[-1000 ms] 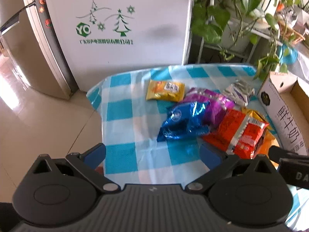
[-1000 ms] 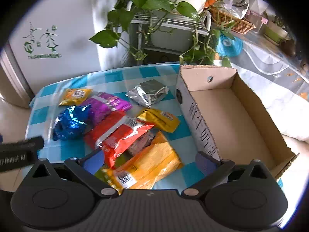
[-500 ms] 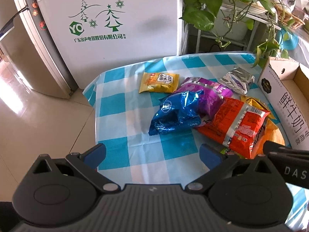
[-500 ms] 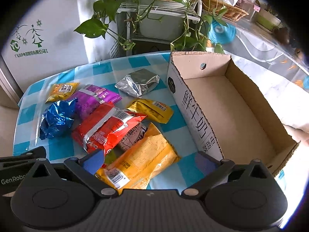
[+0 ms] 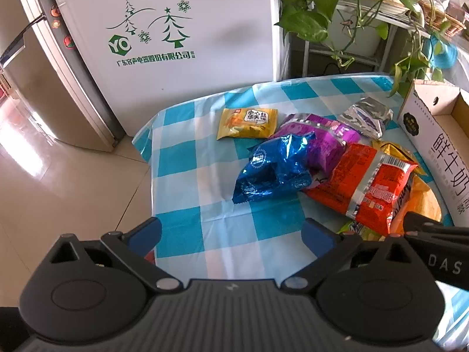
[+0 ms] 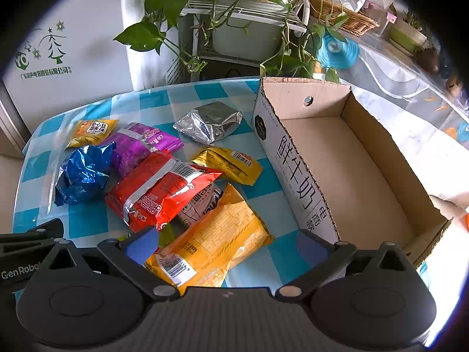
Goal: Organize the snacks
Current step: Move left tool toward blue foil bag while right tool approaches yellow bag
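Hovering above the near edge of the table (image 5: 187, 135), the left gripper (image 5: 231, 231) and the right gripper (image 6: 228, 243) are both standing spread wide, grasping nothing. No snack is lying in the cardboard box (image 6: 346, 158), which is sitting open along the table's right edge, so the sorting is judged to be at its opening step. The packets are lying in a loose heap toward the middle of the checked cloth: a blue foil bag (image 5: 272, 170) leaning on a purple bag (image 5: 319, 140), a red bag (image 6: 164, 187) overlapping a large orange bag (image 6: 217, 240), a small yellow packet (image 5: 247, 123) lying apart near the far edge, and a silver pouch (image 6: 209, 124) just beside the box's far corner. The next move probably calls for lowering the right fingers around the orange bag, the nearest one, and closing gently on its crinkly film. A white refrigerator (image 5: 176, 29) and trailing potted plants (image 6: 205, 14) are standing beyond the far edge.
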Tool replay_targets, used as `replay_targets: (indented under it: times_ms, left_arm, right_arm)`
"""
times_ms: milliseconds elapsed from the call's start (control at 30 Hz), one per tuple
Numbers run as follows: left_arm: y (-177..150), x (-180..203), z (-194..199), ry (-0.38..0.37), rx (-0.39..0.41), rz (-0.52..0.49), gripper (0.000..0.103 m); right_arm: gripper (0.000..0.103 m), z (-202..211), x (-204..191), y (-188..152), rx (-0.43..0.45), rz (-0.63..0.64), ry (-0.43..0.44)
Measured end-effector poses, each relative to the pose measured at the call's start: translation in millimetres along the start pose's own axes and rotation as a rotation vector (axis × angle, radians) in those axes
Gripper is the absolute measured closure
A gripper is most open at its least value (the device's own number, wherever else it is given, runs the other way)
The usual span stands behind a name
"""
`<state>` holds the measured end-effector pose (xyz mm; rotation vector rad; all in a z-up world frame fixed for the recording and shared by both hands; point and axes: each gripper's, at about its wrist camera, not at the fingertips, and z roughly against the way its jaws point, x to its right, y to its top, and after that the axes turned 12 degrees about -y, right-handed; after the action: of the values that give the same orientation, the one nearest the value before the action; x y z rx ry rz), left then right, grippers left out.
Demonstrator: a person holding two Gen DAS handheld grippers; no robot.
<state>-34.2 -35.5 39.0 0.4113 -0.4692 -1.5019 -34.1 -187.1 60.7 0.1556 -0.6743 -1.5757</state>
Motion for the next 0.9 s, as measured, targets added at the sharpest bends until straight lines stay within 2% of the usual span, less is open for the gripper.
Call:
replay_targets:
  times_ms: [633, 767, 833, 900]
  left_arm:
    - [0, -4, -1, -0.011, -0.005, 0.011, 0.004]
    - [3, -9, 4, -0.081, 0.008, 0.033, 0.003]
    - [8, -14, 9, -0.139, 0.017, 0.056, 0.003]
    - [16, -20, 13, -0.158, 0.031, 0.064, 0.003]
  right_arm:
    - [0.0, 0, -2, -2, 0.024, 0.004, 0.007]
    - [0.0, 0, 9, -2, 0.046, -0.025, 0.065]
    - [0.0, -1, 19, -1, 0.04, -0.044, 0.129]
    - [0.0, 0, 32, 1, 0.039, -0.077, 0.185]
